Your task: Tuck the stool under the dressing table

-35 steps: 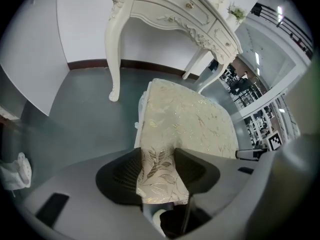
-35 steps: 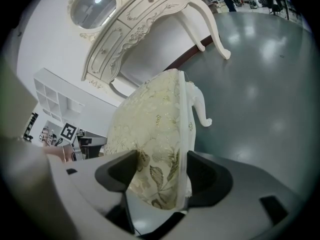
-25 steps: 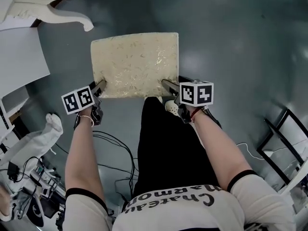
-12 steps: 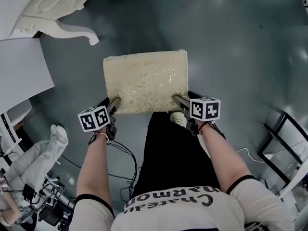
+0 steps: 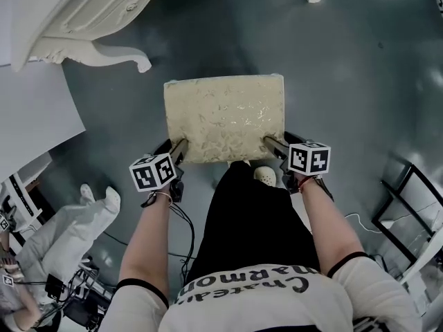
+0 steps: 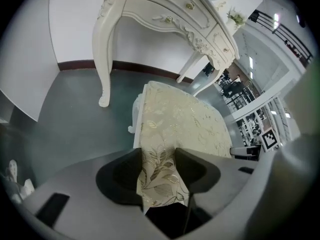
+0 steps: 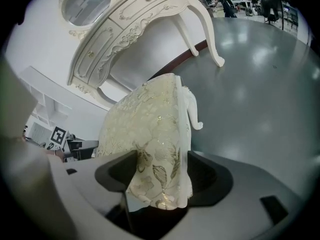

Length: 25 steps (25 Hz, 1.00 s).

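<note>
A: Where is the stool point(image 5: 225, 116)?

B: It is in front of the person, over the grey floor point(image 5: 360, 81), short of the white dressing table point(image 5: 90, 19). Its long axis runs left to right, and one long edge faces the table.

A: And the jaws?

B: The left gripper point(image 5: 178, 147) clamps the seat's near left corner, and its jaws have just been closing a little tighter. The right gripper point(image 5: 271, 142) clamps the near right corner.
</note>
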Each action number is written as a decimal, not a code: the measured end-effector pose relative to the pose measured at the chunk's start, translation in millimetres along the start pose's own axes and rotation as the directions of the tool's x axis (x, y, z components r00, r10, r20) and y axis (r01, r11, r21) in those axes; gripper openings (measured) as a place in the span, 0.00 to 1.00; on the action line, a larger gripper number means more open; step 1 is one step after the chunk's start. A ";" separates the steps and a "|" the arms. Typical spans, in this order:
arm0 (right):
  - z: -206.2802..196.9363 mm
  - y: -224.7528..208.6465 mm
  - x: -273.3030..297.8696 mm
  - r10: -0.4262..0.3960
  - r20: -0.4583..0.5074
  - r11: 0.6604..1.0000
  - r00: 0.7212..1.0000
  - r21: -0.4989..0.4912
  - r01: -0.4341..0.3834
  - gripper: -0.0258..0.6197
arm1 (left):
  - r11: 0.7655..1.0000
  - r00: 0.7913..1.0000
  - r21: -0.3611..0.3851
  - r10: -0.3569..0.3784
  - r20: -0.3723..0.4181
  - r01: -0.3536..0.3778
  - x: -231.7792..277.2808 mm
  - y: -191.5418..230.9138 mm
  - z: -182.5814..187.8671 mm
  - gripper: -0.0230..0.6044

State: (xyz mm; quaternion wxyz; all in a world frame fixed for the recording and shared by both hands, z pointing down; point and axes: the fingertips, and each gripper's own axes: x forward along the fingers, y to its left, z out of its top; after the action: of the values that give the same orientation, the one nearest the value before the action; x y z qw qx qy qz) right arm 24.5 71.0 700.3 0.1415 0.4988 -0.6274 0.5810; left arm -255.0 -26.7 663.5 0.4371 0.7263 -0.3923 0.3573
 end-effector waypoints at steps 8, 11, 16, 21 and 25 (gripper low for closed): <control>-10.8 0.9 -1.9 -0.021 -0.018 0.999 1.000 -0.028 0.020 0.56 | 1.000 1.000 0.023 -0.012 0.012 0.012 1.0 3.5 -4.6 0.38; -12.5 3.9 -1.7 -0.020 -0.004 1.000 1.000 -0.015 0.020 0.56 | 0.999 1.000 0.047 -0.002 0.030 0.000 -0.5 4.3 1.4 0.39; 7.7 1.8 9.3 -0.053 0.048 0.998 0.997 0.020 0.052 0.56 | 0.997 0.999 0.078 0.003 0.047 -0.007 13.7 8.0 33.4 0.38; 22.9 -3.1 21.5 -0.066 0.048 0.998 0.997 0.003 0.066 0.56 | 0.996 0.999 0.084 -0.003 0.050 -0.002 27.4 11.8 46.7 0.38; 72.8 2.5 28.9 -0.083 0.045 0.997 0.996 0.001 0.083 0.56 | 0.997 0.999 0.075 0.000 0.054 -0.004 32.3 12.8 95.7 0.39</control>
State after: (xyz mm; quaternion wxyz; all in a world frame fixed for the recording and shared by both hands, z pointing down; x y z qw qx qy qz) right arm 38.4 -6.1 699.9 0.1514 0.5372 -0.6094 0.5632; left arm -235.4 -126.5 661.2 0.3984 0.7512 -0.3910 0.3523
